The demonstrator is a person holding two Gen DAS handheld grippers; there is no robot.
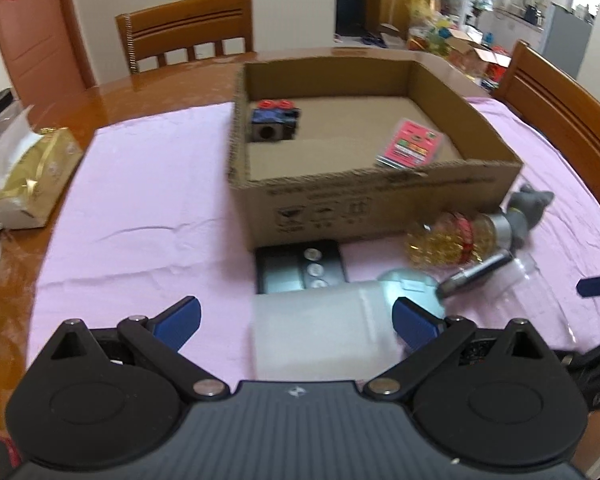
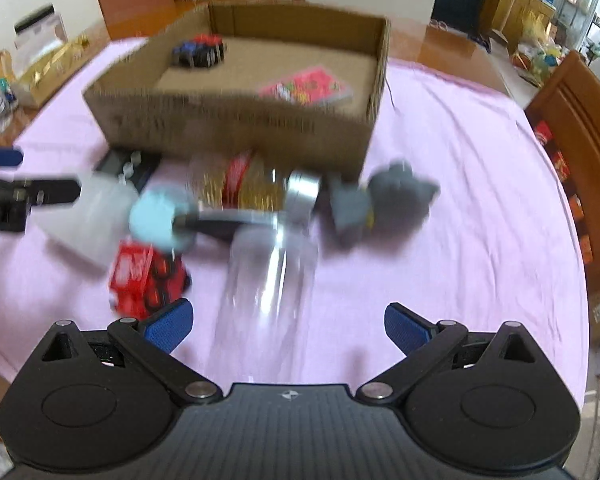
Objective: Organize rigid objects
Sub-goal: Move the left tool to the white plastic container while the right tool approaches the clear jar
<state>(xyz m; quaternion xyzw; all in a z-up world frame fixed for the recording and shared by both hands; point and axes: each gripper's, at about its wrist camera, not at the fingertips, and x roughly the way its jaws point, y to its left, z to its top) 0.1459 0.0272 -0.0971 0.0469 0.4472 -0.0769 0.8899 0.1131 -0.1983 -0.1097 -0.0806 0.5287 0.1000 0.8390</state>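
An open cardboard box (image 1: 380,196) (image 2: 228,128) sits on the pink cloth and holds a black-blue-red toy block (image 1: 275,120) (image 2: 199,53) and a pink card pack (image 1: 414,145) (image 2: 306,87). My left gripper (image 1: 298,322) is open around a white translucent bottle (image 1: 320,328) (image 2: 96,220) lying on the cloth. My right gripper (image 2: 288,324) is open over a clear plastic tube (image 2: 270,280). In front of the box lie a black device (image 1: 300,270), a gold-filled jar (image 1: 444,240) (image 2: 252,186), a grey toy (image 1: 528,208) (image 2: 388,204) and a red toy truck (image 2: 148,280).
Wooden chairs (image 1: 188,28) (image 1: 560,92) stand behind and to the right of the table. A gold-wrapped package (image 1: 32,176) and bags lie at the table's left edge. A round mirror with a dark handle (image 1: 476,272) (image 2: 160,220) rests among the items.
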